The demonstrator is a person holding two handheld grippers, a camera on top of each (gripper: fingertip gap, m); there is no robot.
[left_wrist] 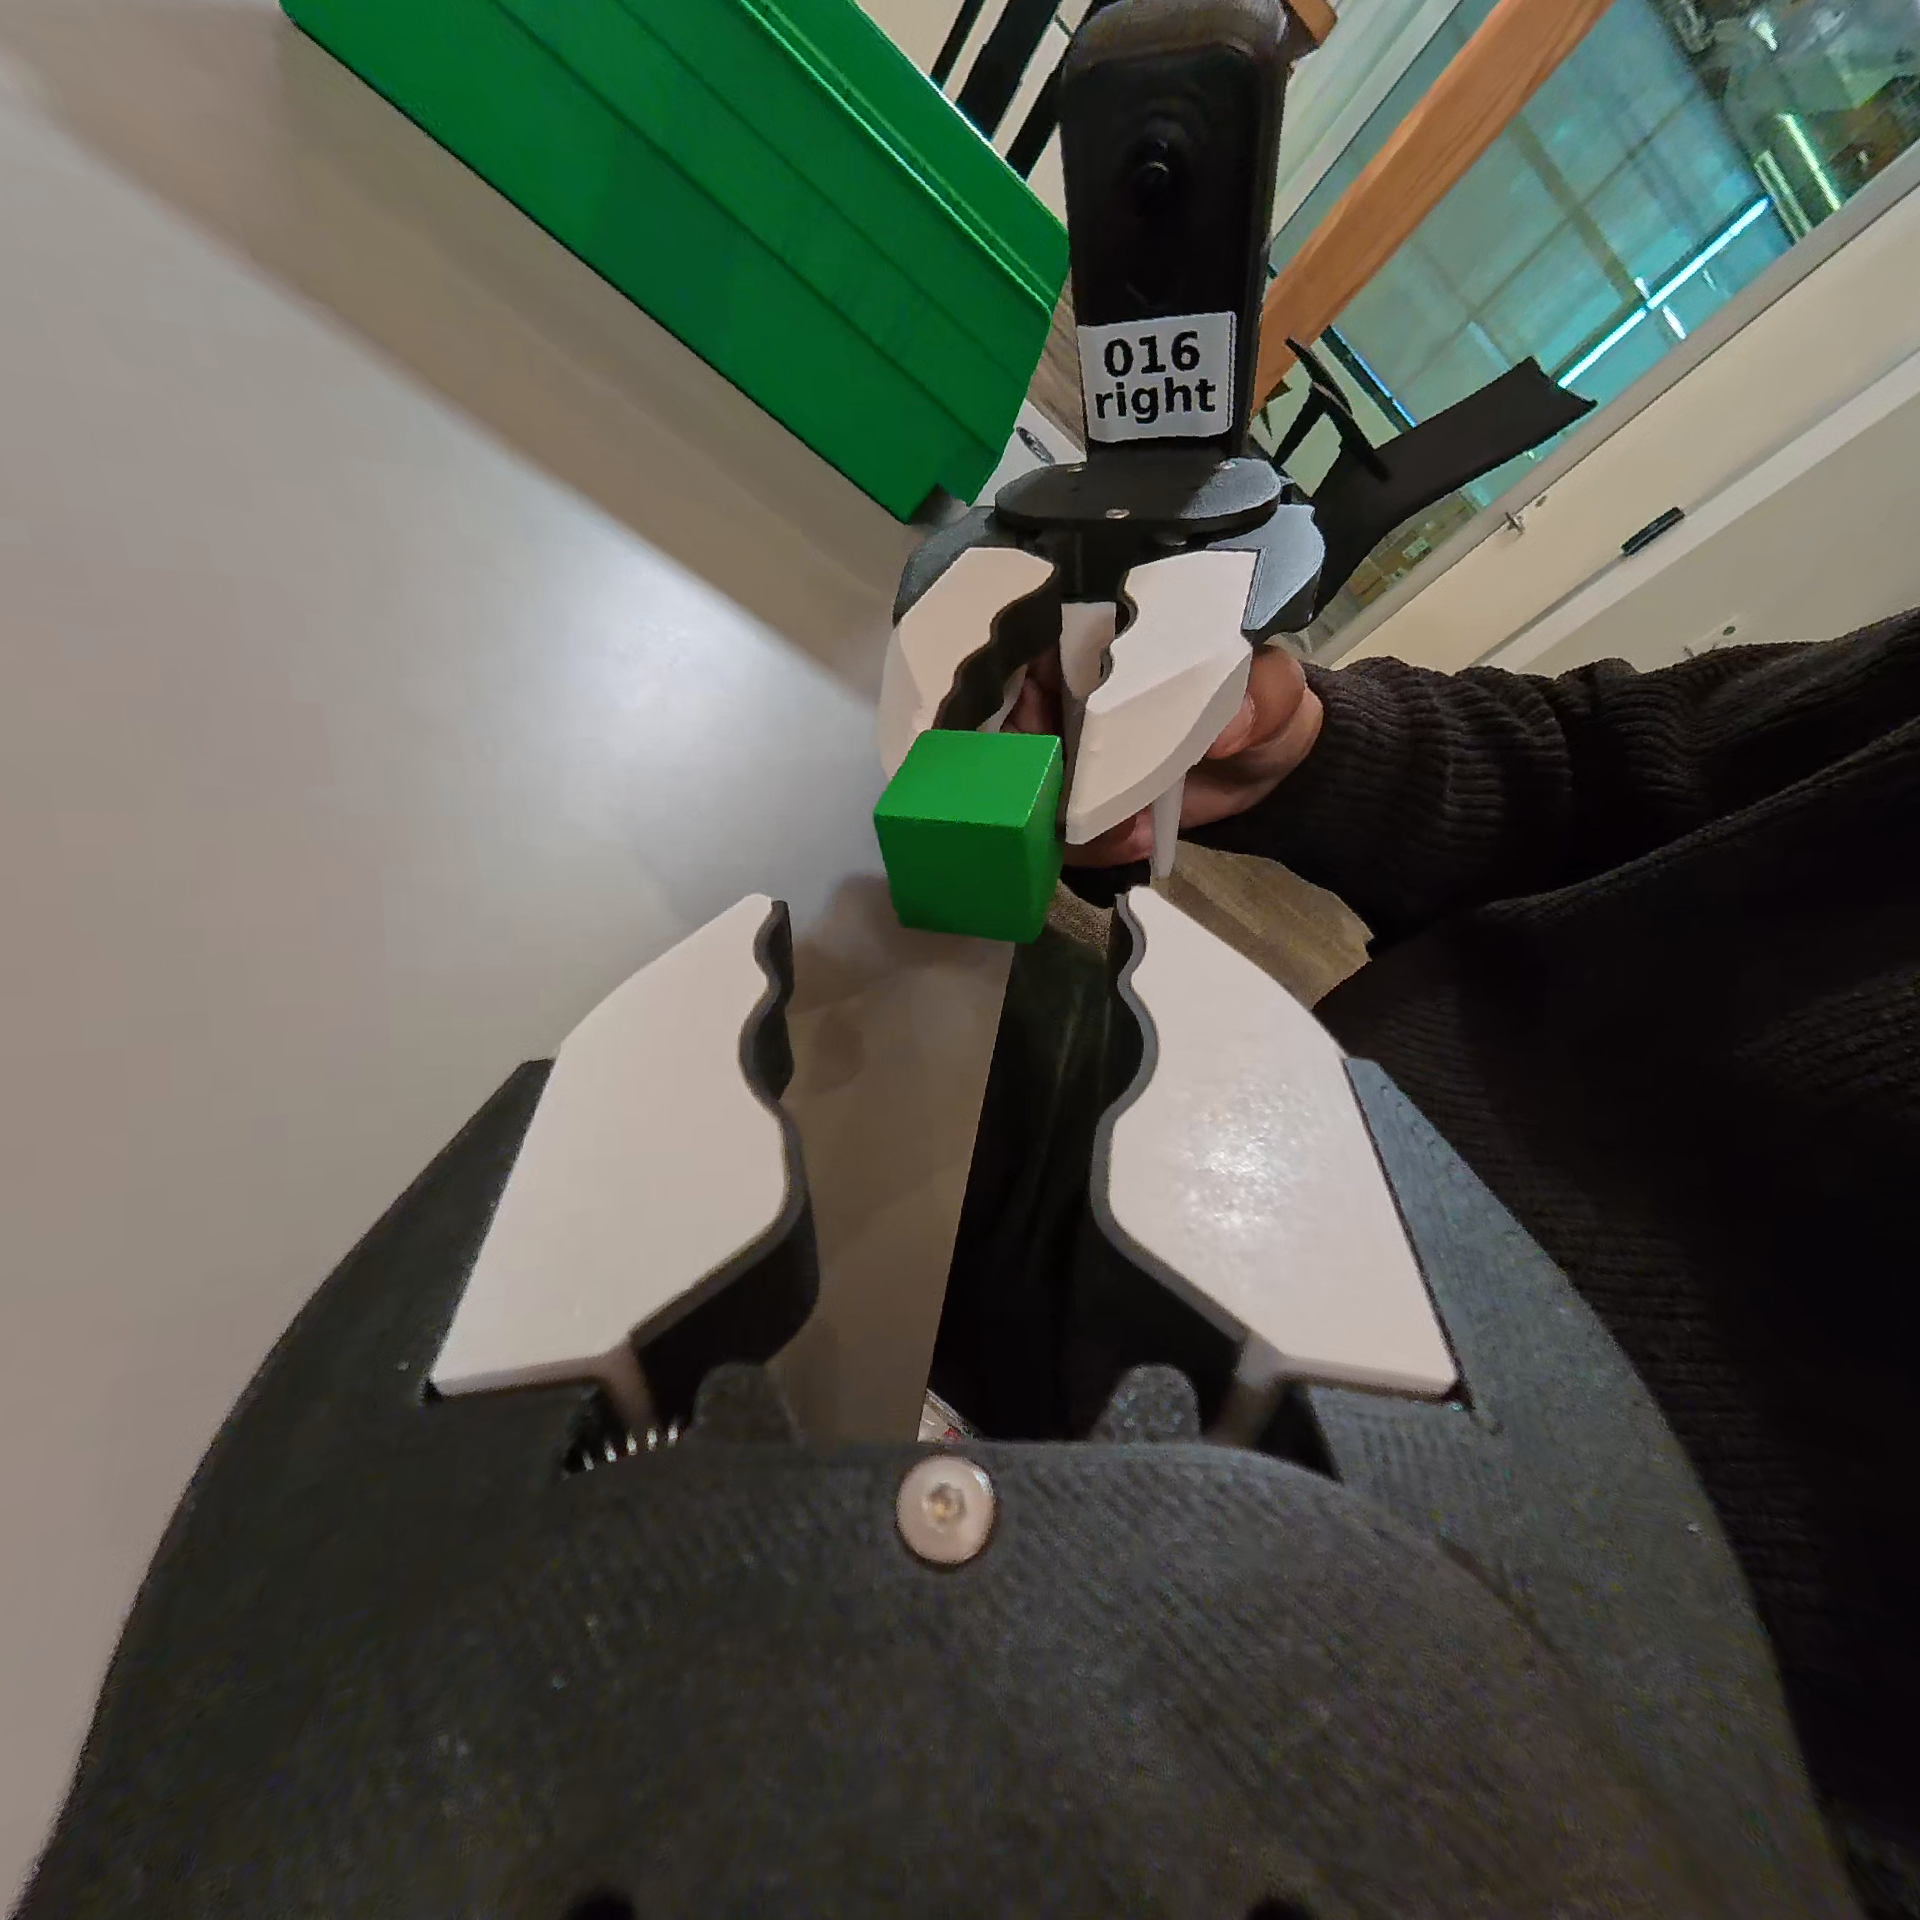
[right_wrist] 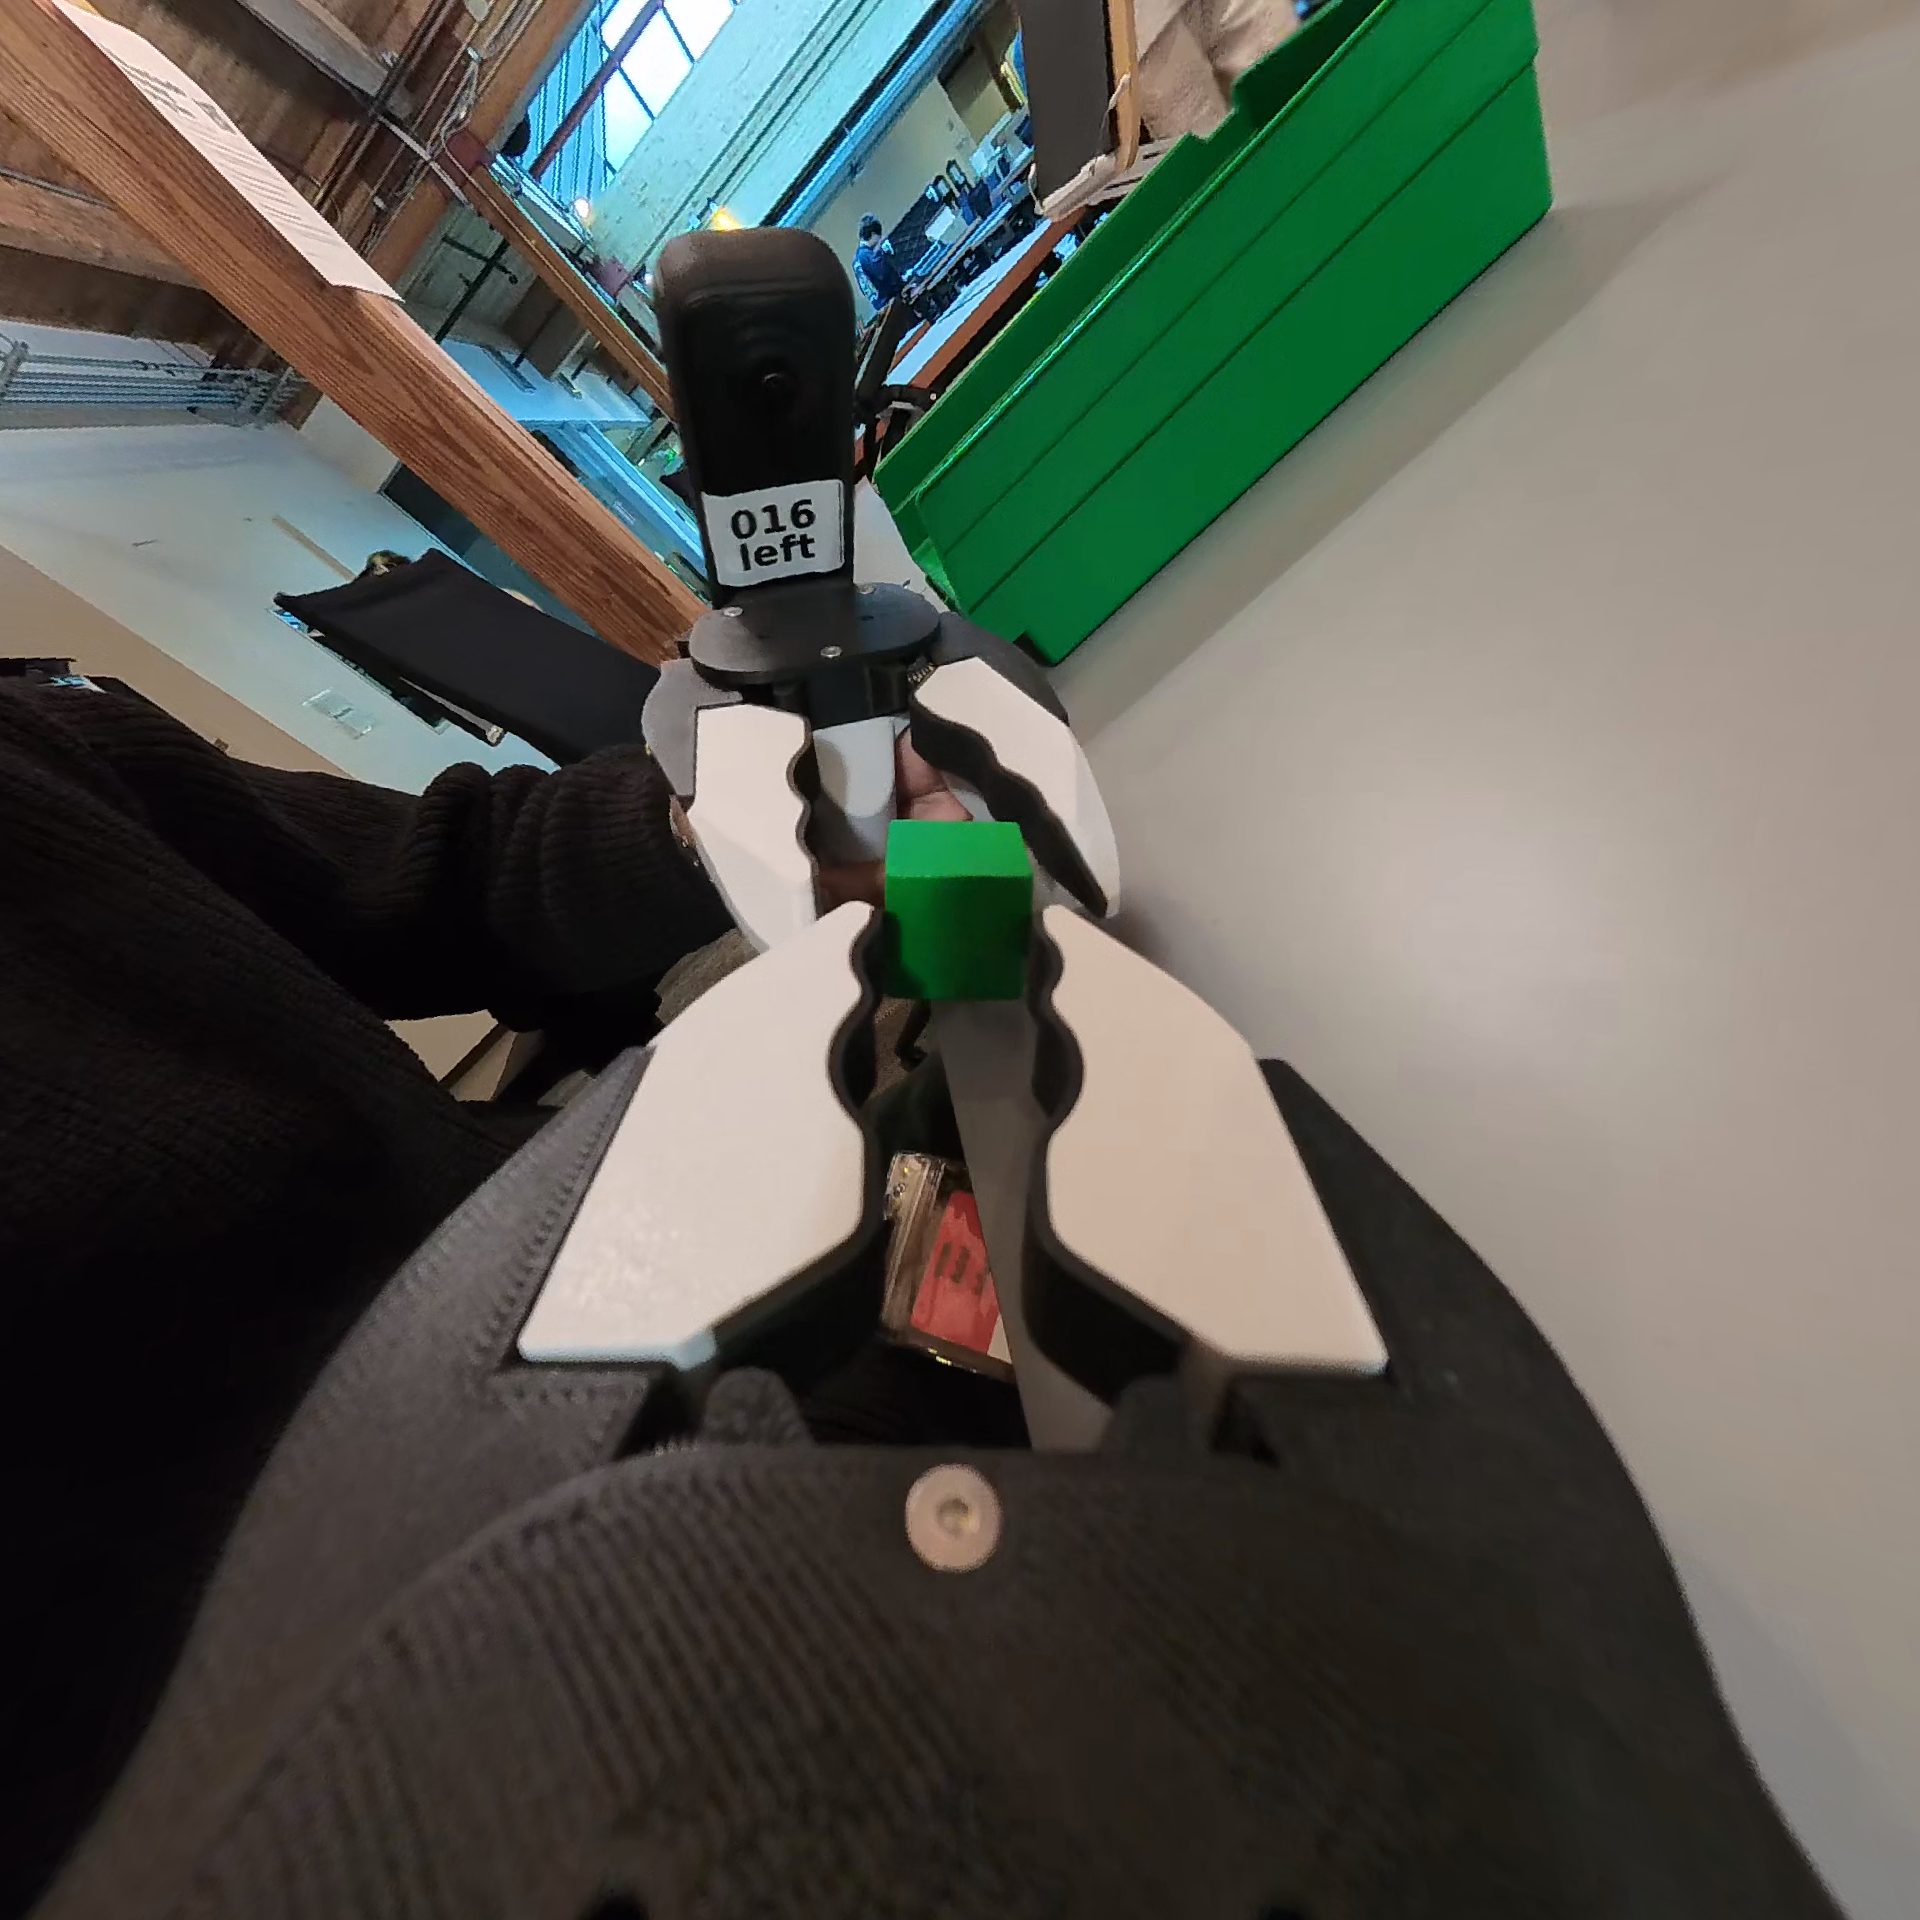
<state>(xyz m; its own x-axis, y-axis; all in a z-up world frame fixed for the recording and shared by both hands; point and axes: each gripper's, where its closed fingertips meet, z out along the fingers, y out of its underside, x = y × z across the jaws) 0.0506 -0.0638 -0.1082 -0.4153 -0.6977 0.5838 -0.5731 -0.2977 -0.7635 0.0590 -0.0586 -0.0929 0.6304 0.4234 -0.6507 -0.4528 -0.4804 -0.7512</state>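
Gripping green cube (right_wrist: 956, 914) between right gripper (right_wrist: 951, 935) fingertips; left gripper (left_wrist: 951, 914) spread wide, empty, facing cube, just short of it; green bin (right_wrist: 1247, 364) beyond cube.

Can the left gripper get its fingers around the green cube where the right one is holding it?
Probably yes. The left gripper is open, facing the green cube with nothing between. The right gripper pinches only the cube's near part, leaving the far part exposed.
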